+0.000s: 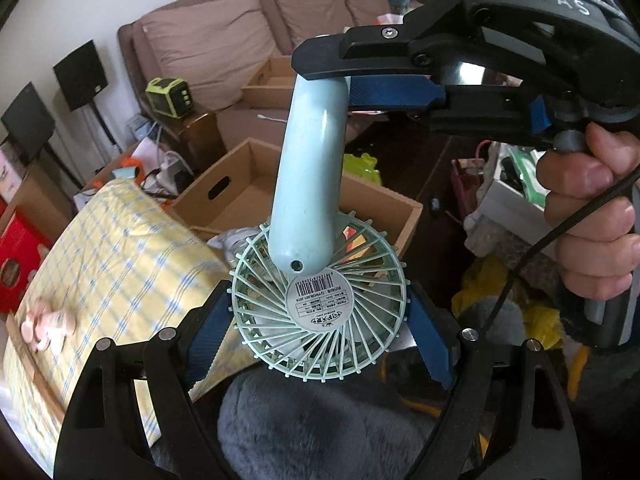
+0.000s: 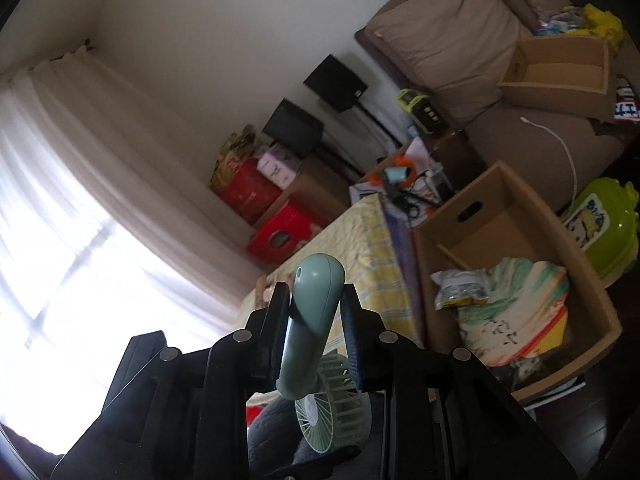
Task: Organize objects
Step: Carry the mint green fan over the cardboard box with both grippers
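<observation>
Two hand-held grippers share one small fan (image 1: 316,304): left hand-held gripper (image 1: 320,320) spread wide around its cage, right hand-held gripper (image 2: 316,312) clamped narrow on the handle. Carried near an open cardboard box (image 2: 592,300), already part-filled. Not yet stowed.

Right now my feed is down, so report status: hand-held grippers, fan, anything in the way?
Right hand-held gripper shut on fan handle. Left hand-held gripper clamps fan head. Cardboard box beyond, partly filled.
</observation>
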Tool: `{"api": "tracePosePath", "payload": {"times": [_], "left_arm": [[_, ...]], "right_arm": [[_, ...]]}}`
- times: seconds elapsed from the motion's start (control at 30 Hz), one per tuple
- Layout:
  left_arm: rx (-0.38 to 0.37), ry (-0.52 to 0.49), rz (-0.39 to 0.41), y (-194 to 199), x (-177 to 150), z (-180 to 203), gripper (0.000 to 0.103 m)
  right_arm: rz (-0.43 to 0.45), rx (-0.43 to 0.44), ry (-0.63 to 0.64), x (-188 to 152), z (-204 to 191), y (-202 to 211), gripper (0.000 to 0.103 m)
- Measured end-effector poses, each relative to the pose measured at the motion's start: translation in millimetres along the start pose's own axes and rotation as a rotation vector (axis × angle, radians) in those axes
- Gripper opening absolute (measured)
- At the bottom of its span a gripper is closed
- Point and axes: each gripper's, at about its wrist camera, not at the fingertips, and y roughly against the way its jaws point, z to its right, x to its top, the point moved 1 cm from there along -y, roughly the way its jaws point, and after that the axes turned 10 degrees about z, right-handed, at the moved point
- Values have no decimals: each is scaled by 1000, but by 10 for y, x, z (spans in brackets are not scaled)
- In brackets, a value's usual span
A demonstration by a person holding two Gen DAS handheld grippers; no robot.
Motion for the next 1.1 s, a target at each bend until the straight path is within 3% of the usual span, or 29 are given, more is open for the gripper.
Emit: {"api": "tracePosePath", "payload": {"times": [0.4,0.57,1.1], "left_arm": [[-75,-22,-55,-482,119,182,82],[-154,11,-119,-739,114,197,82],[-141,-75,-248,-1486,-37,359,82]], "right_arm": [[29,-93,-31,116,440,129,26],[26,-138,-36,108,631,136,26],[22,-254,-104,-14,1267,105,25]]}}
